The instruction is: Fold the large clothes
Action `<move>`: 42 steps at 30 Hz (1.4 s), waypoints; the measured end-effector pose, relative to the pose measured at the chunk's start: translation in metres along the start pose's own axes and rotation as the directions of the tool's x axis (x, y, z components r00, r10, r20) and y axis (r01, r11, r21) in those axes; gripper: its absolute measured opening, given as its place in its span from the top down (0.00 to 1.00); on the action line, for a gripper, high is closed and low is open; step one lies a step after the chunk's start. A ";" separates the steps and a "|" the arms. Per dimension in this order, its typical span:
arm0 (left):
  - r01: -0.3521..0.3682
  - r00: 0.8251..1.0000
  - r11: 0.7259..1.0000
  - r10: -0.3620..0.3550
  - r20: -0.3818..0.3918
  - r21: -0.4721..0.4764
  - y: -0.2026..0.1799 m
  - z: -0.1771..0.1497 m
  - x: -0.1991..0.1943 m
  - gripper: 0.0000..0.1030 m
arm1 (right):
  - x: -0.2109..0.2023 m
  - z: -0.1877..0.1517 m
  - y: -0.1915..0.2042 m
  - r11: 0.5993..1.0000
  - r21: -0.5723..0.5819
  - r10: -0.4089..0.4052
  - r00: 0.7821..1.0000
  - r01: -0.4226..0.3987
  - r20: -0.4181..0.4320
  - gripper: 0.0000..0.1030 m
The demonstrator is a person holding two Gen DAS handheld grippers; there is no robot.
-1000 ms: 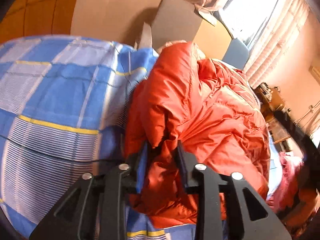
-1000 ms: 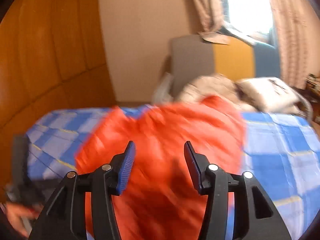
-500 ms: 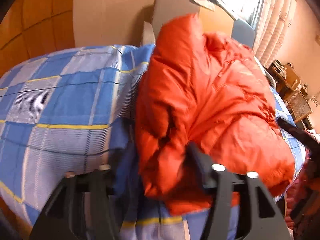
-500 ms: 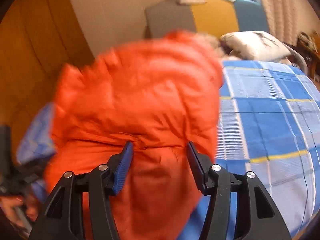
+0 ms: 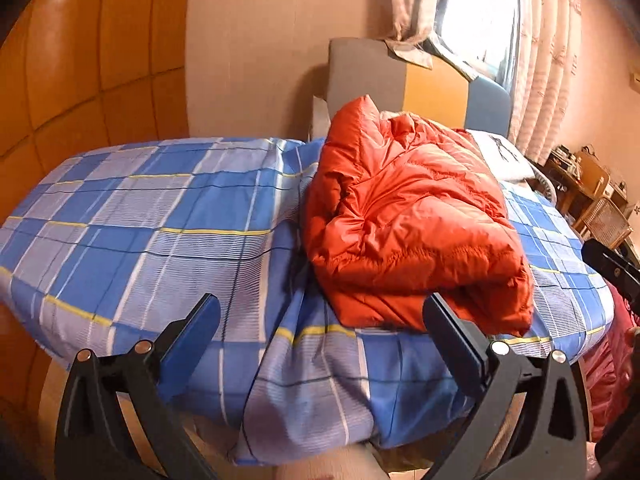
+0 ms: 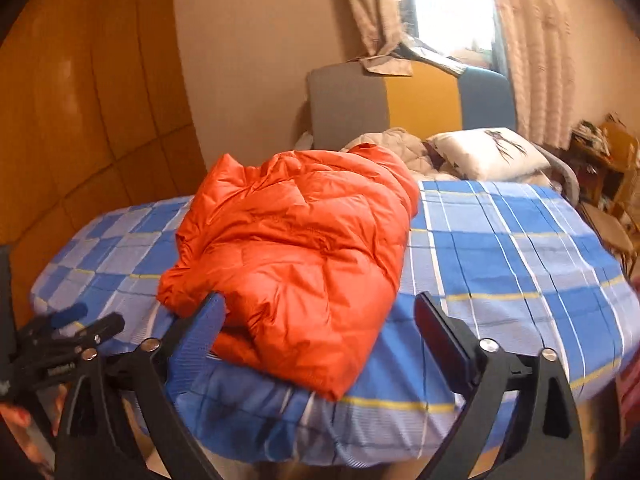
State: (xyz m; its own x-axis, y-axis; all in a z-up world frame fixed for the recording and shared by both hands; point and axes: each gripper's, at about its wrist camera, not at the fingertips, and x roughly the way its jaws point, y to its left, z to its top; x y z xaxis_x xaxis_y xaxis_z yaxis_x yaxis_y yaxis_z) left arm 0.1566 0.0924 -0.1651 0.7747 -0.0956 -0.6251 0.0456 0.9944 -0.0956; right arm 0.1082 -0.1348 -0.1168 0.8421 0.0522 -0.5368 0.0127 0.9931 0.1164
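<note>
Left wrist view: the left gripper (image 5: 322, 316) is being opened, its jaws spread wide with nothing gripped; the folded orange down jacket (image 5: 412, 220) is lying on the blue checked bedsheet (image 5: 160, 220), beyond and beside the right jaw tip. Right wrist view: the right gripper (image 6: 318, 312) is being opened, released; the jacket's near edge is lying between its jaws, ungripped.

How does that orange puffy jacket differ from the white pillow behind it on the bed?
The orange jacket is bright, shiny and quilted; the white pillow is pale with a dark printed mark. The jacket lies folded in a crumpled bundle near the bed's front edge; the pillow sits smooth at the headboard. Both rest on the bed's blue checked sheet.
</note>
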 end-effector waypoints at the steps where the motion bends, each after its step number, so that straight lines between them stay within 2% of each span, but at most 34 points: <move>1: -0.007 1.000 1.000 0.007 0.011 -0.006 0.000 -0.002 -0.008 0.02 | -0.005 -0.004 0.002 1.000 0.012 -0.005 1.000 0.005 0.005 0.03; 4: -0.007 1.000 1.000 0.007 0.010 -0.013 -0.004 -0.006 -0.023 0.02 | -0.018 -0.016 0.010 0.999 0.013 -0.047 0.999 0.047 0.006 0.03; 9: -0.147 0.987 0.987 0.142 0.080 0.058 -0.014 -0.020 -0.045 0.02 | -0.033 -0.030 0.022 0.998 0.001 -0.060 0.998 0.060 -0.002 0.03; 10: -0.154 0.985 0.986 0.148 0.083 0.064 -0.015 -0.021 -0.047 0.02 | -0.034 -0.033 0.024 0.998 -0.002 -0.065 0.998 0.065 -0.005 0.03; 17: -0.166 0.980 0.981 0.153 0.129 0.096 -0.025 -0.023 -0.058 0.02 | -0.040 -0.043 0.028 0.996 -0.014 -0.090 0.996 0.090 -0.014 0.03; 25: -0.158 0.982 0.982 0.145 0.119 0.108 -0.026 -0.026 -0.056 0.02 | -0.042 -0.042 0.026 0.993 -0.015 -0.118 0.993 0.118 0.007 0.03; 42: -0.150 0.983 0.984 0.138 0.119 0.099 -0.025 -0.028 -0.056 0.02 | -0.040 -0.043 0.026 0.994 -0.010 -0.110 0.994 0.110 0.001 0.03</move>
State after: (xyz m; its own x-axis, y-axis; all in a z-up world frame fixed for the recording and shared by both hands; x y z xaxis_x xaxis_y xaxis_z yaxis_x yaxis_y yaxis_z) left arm 0.0946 0.0719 -0.1490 0.8430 0.0488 -0.5358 -0.0088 0.9970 0.0769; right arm 0.0517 -0.1066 -0.1283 0.8362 -0.0571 -0.5455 0.0994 0.9939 0.0482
